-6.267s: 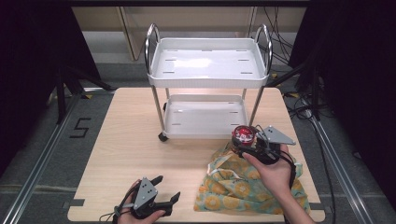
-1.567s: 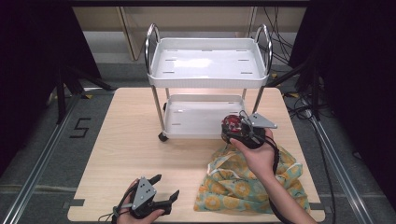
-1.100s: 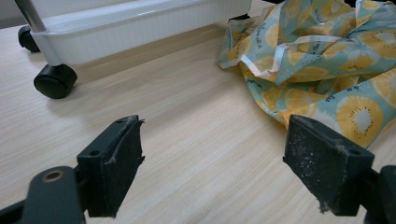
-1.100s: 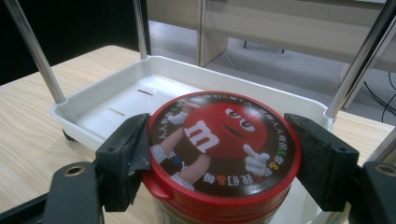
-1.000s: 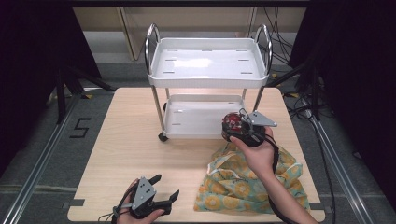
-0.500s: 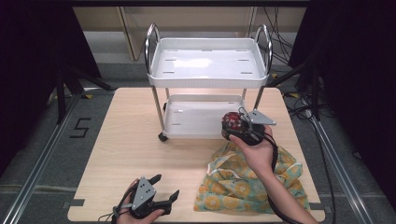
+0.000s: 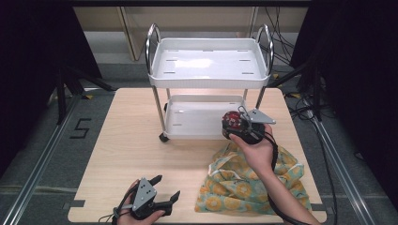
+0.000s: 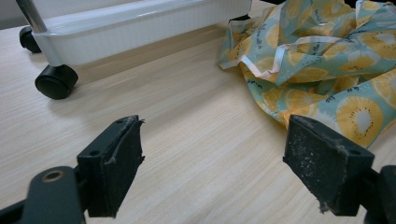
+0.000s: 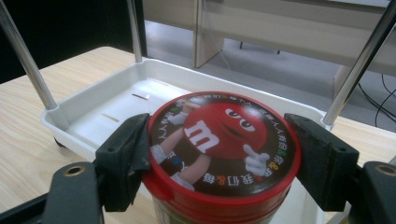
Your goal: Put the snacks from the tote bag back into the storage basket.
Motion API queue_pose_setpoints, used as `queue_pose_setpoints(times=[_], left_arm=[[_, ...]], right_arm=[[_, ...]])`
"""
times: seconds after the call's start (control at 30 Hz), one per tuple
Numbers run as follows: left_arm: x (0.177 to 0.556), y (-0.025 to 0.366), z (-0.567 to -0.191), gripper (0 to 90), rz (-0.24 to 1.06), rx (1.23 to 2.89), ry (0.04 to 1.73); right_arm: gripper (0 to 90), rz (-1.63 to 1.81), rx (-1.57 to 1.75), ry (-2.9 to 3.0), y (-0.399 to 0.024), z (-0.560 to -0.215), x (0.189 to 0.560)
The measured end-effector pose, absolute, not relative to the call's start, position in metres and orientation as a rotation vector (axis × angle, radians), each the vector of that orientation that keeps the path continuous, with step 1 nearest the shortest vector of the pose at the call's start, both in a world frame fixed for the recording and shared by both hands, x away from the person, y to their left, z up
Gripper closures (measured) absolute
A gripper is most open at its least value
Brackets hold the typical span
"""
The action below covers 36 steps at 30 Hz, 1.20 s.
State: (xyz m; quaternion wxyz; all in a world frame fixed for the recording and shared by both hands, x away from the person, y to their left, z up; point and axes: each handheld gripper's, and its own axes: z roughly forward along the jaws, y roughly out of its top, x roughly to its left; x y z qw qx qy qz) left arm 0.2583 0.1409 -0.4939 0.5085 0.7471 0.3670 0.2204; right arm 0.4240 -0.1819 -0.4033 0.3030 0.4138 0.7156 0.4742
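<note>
since the earliest frame my right gripper [image 7: 233, 125] has carried the red-lidded candy jar [image 7: 231, 120] up off the fruit-print cloth bag [image 7: 253, 183] and forward to the front edge of the cart's lower tray [image 7: 187, 123]; over the last second it has barely crept further. the left gripper [image 7: 165, 187] has not moved from the near edge of the table [image 7: 131, 145].

in the right gripper view the two black jaws are closed against opposite sides of the jar's lid [image 9: 223, 142], one pad on each flank, lid face up and level, so the jar hangs upright in the grip. the lower tray [image 9: 116, 109] lies ahead of and below the jar, its near rim just under the jar's front edge, chrome posts standing to either side. that is the relation i care about: the tray floor sits forward and down from the claw, and the jar's long axis is vertical, so i judge the next move to be a short push forward past the rim and then a straight lowering, keeping clear of the upper tray [image 7: 209, 63] overhead and the post on the right.

the left gripper view shows its jaws spread wide with nothing between them, bare table underneath, the cloth bag [image 8: 322, 60] ahead to one side and a cart castor [image 8: 56, 80] farther off. the right hand [image 7: 256, 150] is plainly the nearer one to the cart; the left is well apart from it.
</note>
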Motion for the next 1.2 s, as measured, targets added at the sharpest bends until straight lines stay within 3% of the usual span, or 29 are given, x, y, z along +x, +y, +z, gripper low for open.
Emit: queue_pose_setpoints(times=[1.2], left_arm=[[0.2577, 0.1396, -0.4935, 18.6, 0.528, 1.789, 0.89]], right_arm=[[26.9, 1.239, 1.069, 1.915, -0.174, -0.4025, 0.4328]])
